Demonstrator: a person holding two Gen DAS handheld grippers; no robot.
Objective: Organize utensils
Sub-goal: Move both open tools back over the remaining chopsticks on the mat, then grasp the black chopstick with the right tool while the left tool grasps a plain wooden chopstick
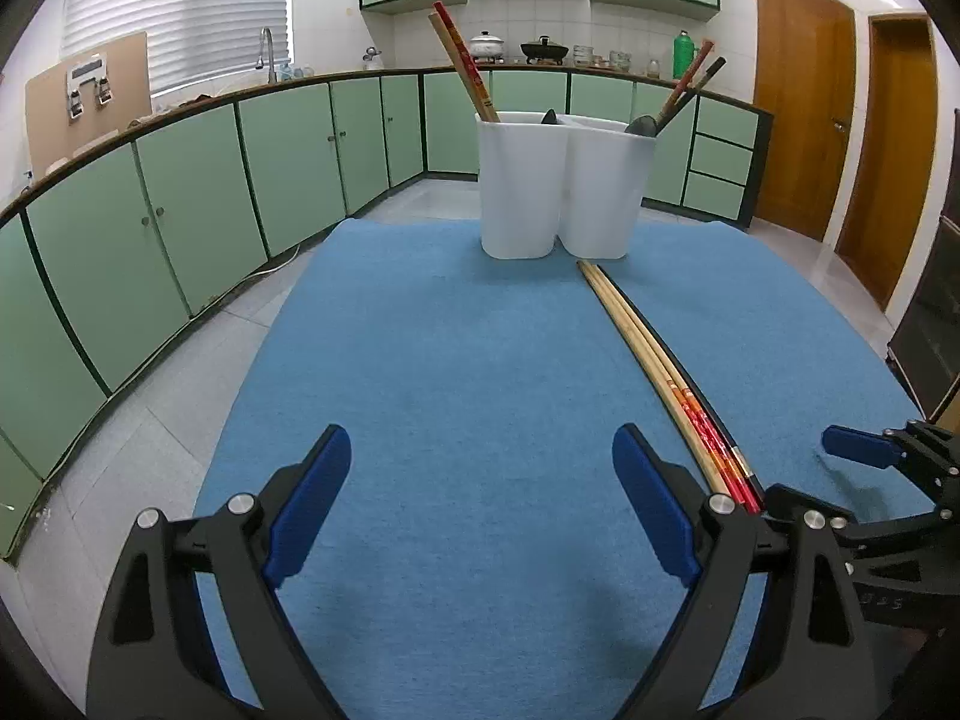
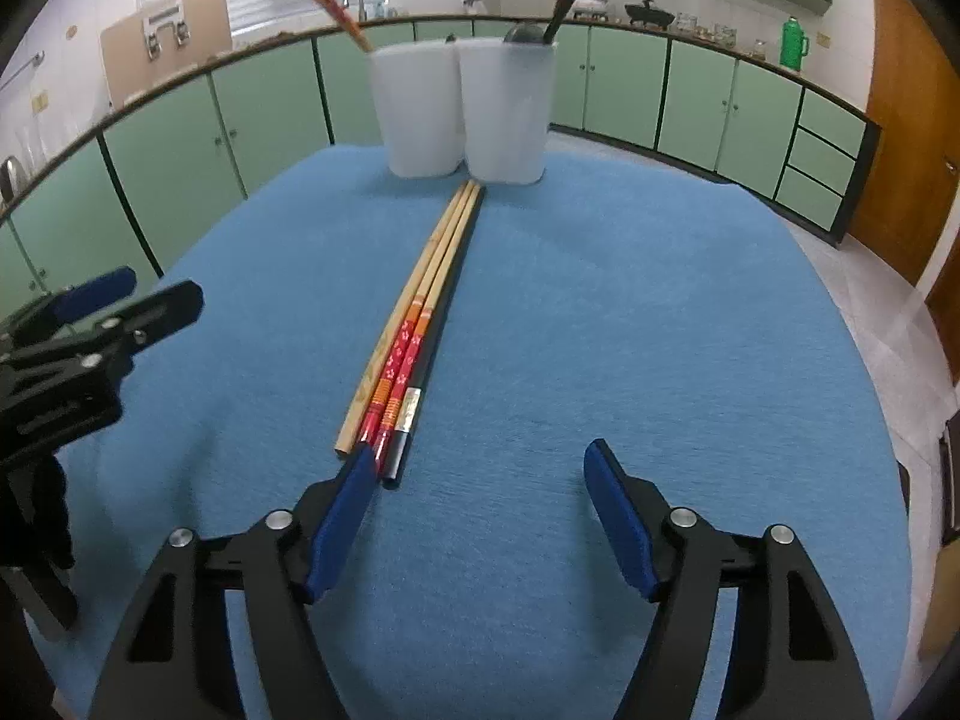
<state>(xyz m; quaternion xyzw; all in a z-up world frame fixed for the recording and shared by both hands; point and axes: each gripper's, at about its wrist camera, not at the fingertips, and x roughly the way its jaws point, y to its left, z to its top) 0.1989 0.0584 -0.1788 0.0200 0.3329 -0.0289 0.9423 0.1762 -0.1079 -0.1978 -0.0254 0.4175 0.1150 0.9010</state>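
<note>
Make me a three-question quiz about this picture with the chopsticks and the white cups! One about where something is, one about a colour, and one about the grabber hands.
1. Where do the loose chopsticks lie?
A. on the blue mat
B. on the floor
C. inside the sink

2. What colour is the utensil holder?
A. green
B. white
C. black

3. How does the right gripper stand?
A. shut on a spoon
B. open, with nothing between its pads
C. shut on the holder

Answers:
1 A: the bundle rests flat on the blue mat, running up to the holder.
2 B: both joined compartments are white.
3 B: the blue pads stand apart, the chopstick ends just beside the left-hand pad.
</note>
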